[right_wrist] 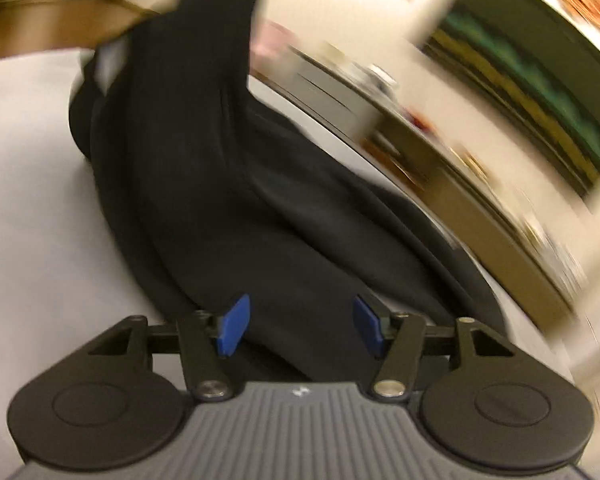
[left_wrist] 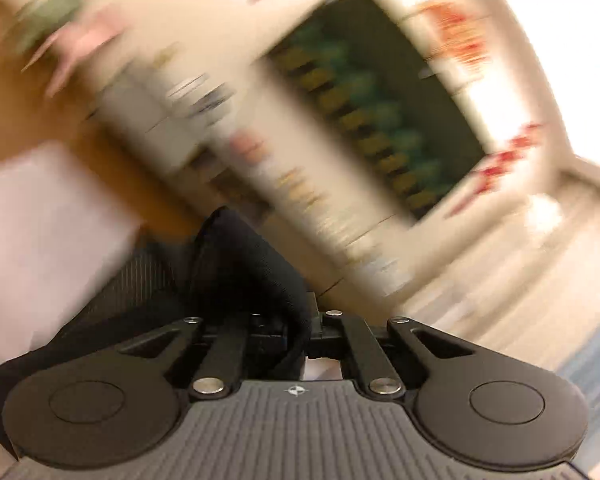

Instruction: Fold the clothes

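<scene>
**Black garment pinched in my left gripper, right one standing wide**

My left gripper [left_wrist: 296, 332] is clamping a fold of the black garment [left_wrist: 252, 272], its jaws drawn tight together on the cloth. My right gripper [right_wrist: 300, 326] is standing open, its blue pads [right_wrist: 233, 326] apart and not pressing, with the same dark cloth lying between and beyond them. The garment is trailing across the white table [right_wrist: 28, 200]. Farther off, the room is smearing into blur.
</scene>
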